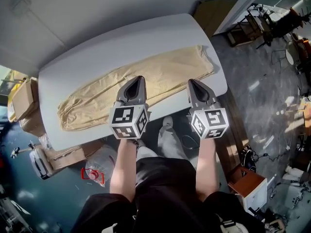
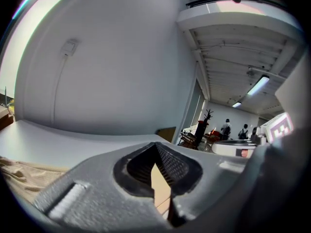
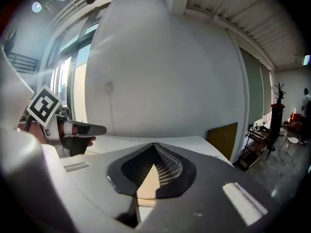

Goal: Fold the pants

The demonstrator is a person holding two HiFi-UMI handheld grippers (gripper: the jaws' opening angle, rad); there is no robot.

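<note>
Tan pants (image 1: 160,69) lie flat on white table (image 1: 82,67), left gripper (image 1: 138,79) and right gripper (image 1: 193,83) above

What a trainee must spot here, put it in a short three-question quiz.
1. True or false: the pants lie crumpled in a heap.
2. What colour are the pants? A blue, B beige, C black.
3. Fill in: the right gripper has its jaws ____.
Key: 1 false, they lie stretched out along the white table; 2 B; 3 shut.
</note>
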